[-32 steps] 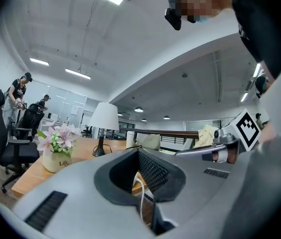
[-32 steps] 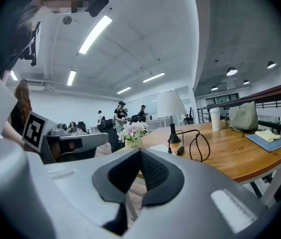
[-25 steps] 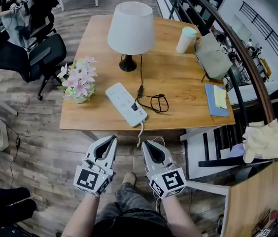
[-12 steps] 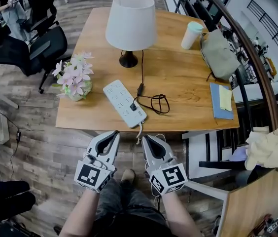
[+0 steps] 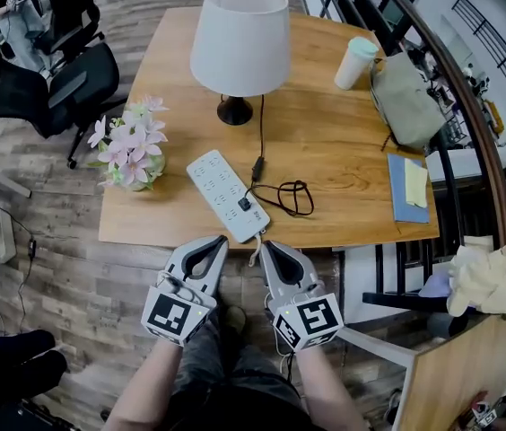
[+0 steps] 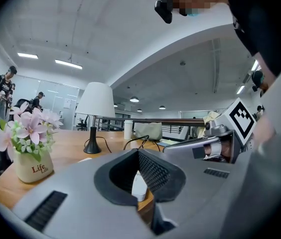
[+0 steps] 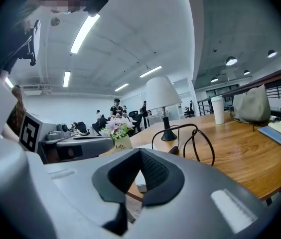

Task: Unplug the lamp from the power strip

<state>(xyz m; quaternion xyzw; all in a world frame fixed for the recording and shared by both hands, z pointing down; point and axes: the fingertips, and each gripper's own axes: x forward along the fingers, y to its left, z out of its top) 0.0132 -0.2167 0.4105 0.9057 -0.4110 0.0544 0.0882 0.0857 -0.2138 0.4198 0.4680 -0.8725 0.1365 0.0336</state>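
Head view, left gripper (image 5: 222, 239), right gripper (image 5: 266, 244), closed, side by side

Lamp (image 5: 239, 39) on wooden table (image 5: 343, 151), its black plug (image 5: 245, 204) apparently seated in white power strip (image 5: 222, 187) near flower pot (image 5: 132, 148); left gripper (image 5: 221, 240) and right gripper (image 5: 266, 244) hover just off near edge, jaws together, empty.

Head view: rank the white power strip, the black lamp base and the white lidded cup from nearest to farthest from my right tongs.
From the right tongs:
1. White power strip, just ahead, at the near edge of the wooden table.
2. Black lamp base, mid-table, farther back.
3. White lidded cup, far right corner.
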